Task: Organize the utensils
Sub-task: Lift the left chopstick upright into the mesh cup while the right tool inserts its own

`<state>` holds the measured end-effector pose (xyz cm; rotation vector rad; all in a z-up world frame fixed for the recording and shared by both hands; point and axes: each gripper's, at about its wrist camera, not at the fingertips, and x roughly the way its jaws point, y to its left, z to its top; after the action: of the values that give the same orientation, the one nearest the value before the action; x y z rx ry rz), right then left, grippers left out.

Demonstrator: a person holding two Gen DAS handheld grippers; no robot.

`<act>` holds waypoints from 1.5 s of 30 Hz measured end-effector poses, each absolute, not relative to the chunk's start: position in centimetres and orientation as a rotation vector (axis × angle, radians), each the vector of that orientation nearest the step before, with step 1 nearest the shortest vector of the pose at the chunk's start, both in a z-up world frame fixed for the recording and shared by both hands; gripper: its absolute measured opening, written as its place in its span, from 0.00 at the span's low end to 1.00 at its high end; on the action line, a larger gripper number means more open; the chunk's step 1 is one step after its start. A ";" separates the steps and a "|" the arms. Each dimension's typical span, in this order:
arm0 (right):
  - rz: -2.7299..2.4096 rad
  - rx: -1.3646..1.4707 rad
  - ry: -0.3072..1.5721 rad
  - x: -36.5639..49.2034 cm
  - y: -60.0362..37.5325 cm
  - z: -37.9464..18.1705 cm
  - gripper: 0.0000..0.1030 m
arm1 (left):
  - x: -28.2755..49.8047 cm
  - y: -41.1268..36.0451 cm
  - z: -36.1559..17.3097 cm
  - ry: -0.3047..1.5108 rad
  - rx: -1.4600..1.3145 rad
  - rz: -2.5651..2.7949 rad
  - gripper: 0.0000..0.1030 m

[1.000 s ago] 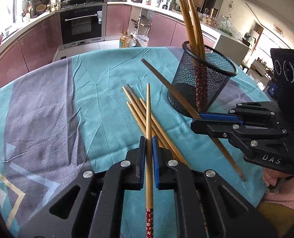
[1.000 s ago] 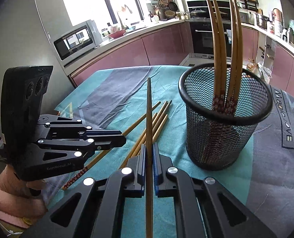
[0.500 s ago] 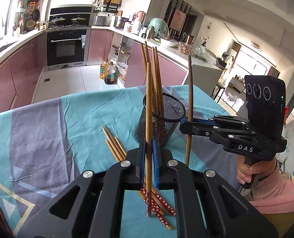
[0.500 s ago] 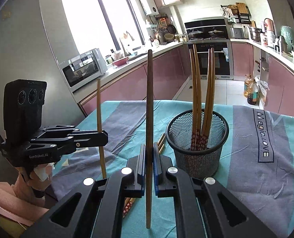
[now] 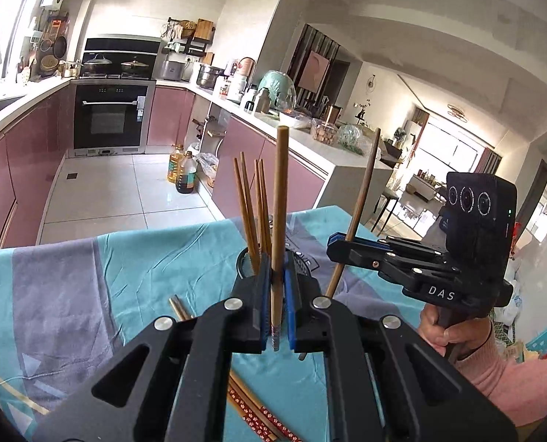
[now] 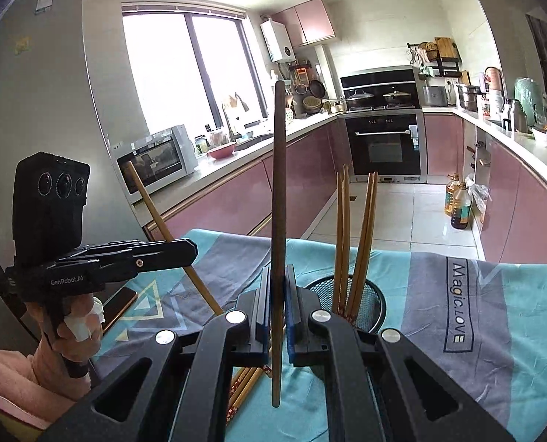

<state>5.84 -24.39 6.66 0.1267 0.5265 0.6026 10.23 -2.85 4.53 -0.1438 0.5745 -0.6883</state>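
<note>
Each gripper holds one chopstick upright above the tabletop. The left gripper has its blue-lined jaws clenched on a slim, round bamboo chopstick, pale brown, with a patterned lower end showing just below the pads. In the right wrist view the right gripper has its jaws clenched the same way on a darker chopstick, nearly vertical, with its lower end hanging free over the cloth. The black wire-mesh holder stands just beyond the right gripper at its 1 o'clock, with four bamboo chopsticks standing in it, decorated ends down. The left wrist view shows only a sliver of that holder's rim behind its own jaws, but it does show the right gripper from the side at 3 o'clock, clasping its stick at a slight tilt. The right wrist view in turn shows the left gripper at 9 o'clock with its stick leaning. Loose chopsticks with red floral ends lie flat on the teal and grey fabric below the jaws.
</note>
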 end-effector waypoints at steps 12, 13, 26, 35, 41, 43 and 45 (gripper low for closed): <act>0.565 0.116 0.432 7.3 -26.0 10.1 0.06 | 11.1 -4.8 9.4 0.474 -0.137 -0.705 0.07; 0.561 0.115 0.425 7.5 -26.1 10.3 0.06 | 11.1 -4.9 9.8 0.464 -0.128 -0.699 0.07; 0.492 0.129 0.446 10.6 -26.1 8.8 0.06 | 11.7 -8.6 10.4 0.458 -0.014 -0.643 0.07; 0.476 0.112 0.563 12.5 -25.5 5.9 0.06 | 13.5 -9.7 6.6 0.611 0.031 -0.645 0.07; 0.487 0.086 0.661 13.2 -24.8 4.3 0.06 | 15.5 -9.9 4.6 0.696 0.036 -0.659 0.07; 0.480 0.081 0.677 13.4 -24.8 3.9 0.06 | 16.2 -9.9 4.2 0.714 0.031 -0.652 0.07; 0.475 0.087 0.686 13.7 -24.8 3.7 0.06 | 17.1 -10.2 4.0 0.730 0.030 -0.651 0.07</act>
<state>13.66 -24.82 3.69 0.0868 0.6858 0.4755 17.07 -10.17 3.96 0.0304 0.7298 -0.6508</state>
